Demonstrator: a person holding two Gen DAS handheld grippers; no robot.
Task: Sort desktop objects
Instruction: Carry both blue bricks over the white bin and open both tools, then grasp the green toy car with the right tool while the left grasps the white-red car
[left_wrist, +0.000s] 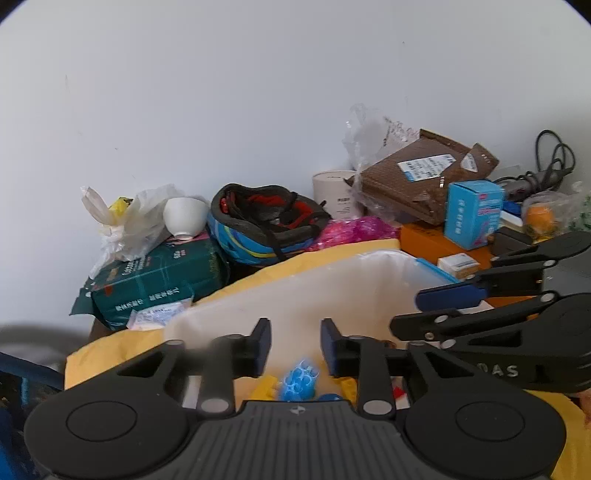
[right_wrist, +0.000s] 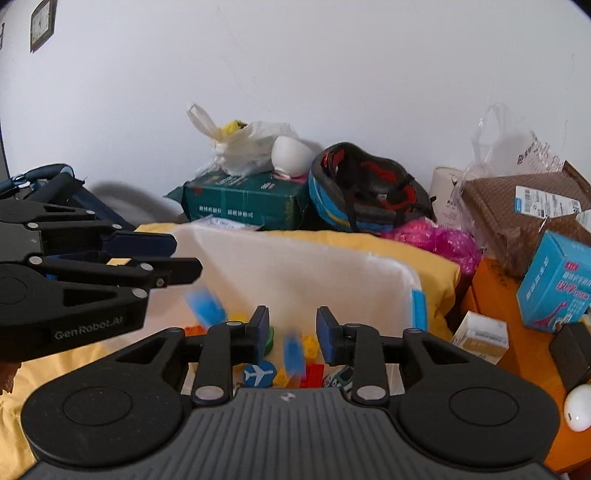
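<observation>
Item: small hard plastic building bricks, blue, yellow, red, in translucent white bin on yellow cloth | Handling: we judge light, rigid, slippery; pinch flat sides | Claws: left gripper, right gripper partly parted, empty.

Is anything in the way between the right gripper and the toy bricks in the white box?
Nothing visible blocks it. The right hand-held gripper hangs open just above the toy bricks in the white box, with only air between.
</observation>
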